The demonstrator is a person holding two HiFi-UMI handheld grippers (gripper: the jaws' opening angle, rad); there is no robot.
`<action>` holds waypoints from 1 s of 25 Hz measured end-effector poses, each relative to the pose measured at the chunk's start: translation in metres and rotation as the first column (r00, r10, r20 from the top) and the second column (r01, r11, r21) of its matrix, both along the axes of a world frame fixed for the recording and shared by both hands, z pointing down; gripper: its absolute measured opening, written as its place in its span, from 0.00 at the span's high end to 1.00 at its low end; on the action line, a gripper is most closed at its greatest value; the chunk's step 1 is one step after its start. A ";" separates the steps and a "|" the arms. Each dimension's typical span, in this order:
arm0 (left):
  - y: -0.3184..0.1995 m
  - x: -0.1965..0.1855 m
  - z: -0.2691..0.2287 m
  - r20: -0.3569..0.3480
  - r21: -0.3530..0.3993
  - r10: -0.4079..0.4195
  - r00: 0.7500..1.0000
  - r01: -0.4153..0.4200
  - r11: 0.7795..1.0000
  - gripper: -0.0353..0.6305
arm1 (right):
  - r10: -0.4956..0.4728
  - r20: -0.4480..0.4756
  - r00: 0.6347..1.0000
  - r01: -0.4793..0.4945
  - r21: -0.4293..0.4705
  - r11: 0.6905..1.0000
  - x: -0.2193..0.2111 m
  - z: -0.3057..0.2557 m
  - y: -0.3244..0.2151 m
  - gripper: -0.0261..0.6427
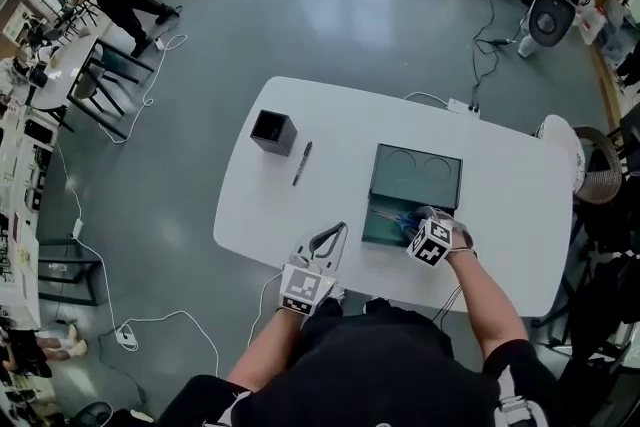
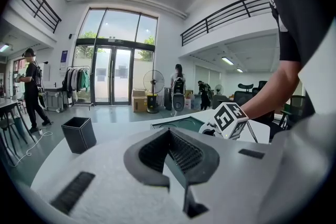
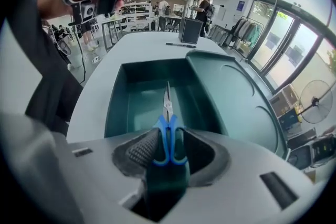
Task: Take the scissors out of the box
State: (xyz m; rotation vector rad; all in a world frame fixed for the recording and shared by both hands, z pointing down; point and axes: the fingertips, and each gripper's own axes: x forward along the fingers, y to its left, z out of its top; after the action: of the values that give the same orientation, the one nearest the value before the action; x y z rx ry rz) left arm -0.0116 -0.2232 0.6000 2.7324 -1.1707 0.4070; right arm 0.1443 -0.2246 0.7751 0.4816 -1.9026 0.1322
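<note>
The scissors [image 3: 168, 136] lie in the open green box [image 3: 116, 107] at the centre of the right gripper view. The right gripper [image 3: 169, 157] stands with jaws wide astride their blue handles, not visibly clamped, while the left gripper [image 1: 335, 233], jaws apart and empty, hangs low in the head view, left of centre. A squeeze landing off-centre on the rounded loops could let the scissors pivot, slip back, or snag the box wall when lifted.
</note>
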 end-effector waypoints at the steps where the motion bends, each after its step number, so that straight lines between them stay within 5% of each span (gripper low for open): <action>1: -0.001 -0.002 0.000 -0.001 -0.001 -0.008 1.000 0.008 1.000 0.93 | -0.010 -0.009 1.000 0.009 -0.013 1.000 -0.001 0.002 0.000 0.74; 14: -0.007 -0.010 0.001 -0.009 -0.003 -0.040 0.999 0.040 0.999 0.93 | -0.076 -0.047 0.996 0.070 -0.122 0.990 -0.005 0.012 0.007 0.82; 25: -0.010 -0.009 0.000 -0.012 0.002 -0.014 1.000 0.014 1.000 0.93 | -0.062 -0.034 0.997 0.061 -0.034 0.998 -0.011 -0.012 0.011 0.83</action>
State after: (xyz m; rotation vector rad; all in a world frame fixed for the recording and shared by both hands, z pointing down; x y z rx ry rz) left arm -0.0208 -0.2332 0.6000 2.7232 -1.1868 0.3878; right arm 0.1333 -0.2135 0.7632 0.4006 -1.8756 0.1137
